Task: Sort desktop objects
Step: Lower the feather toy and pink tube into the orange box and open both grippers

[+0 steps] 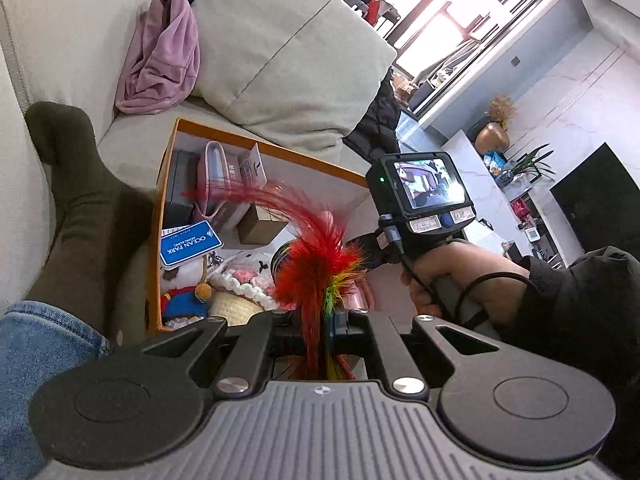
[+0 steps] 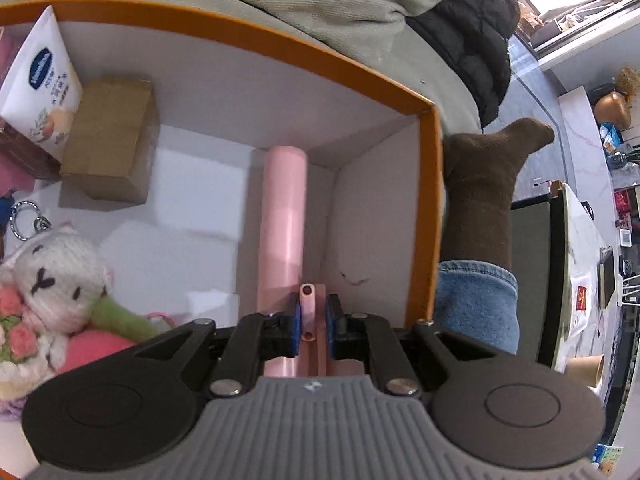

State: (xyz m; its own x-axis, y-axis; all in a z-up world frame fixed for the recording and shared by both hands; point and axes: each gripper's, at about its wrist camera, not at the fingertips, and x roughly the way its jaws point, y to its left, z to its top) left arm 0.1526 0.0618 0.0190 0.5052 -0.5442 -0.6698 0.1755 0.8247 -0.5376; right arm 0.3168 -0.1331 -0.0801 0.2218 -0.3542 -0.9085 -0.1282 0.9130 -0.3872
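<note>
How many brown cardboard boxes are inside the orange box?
1. One small brown cardboard box lies inside the orange box, near its far wall, beside a white pouch. Others may be hidden under the toys.

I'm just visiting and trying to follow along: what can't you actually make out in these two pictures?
- Feather toy, left view: its stem is hidden between the left tongs.
- Pink tube, right view: its near end is covered by the right tongs.
- Orange box, right view: its left part is cut off by the edge.
- White pouch, right view: print blurred, unreadable.
</note>
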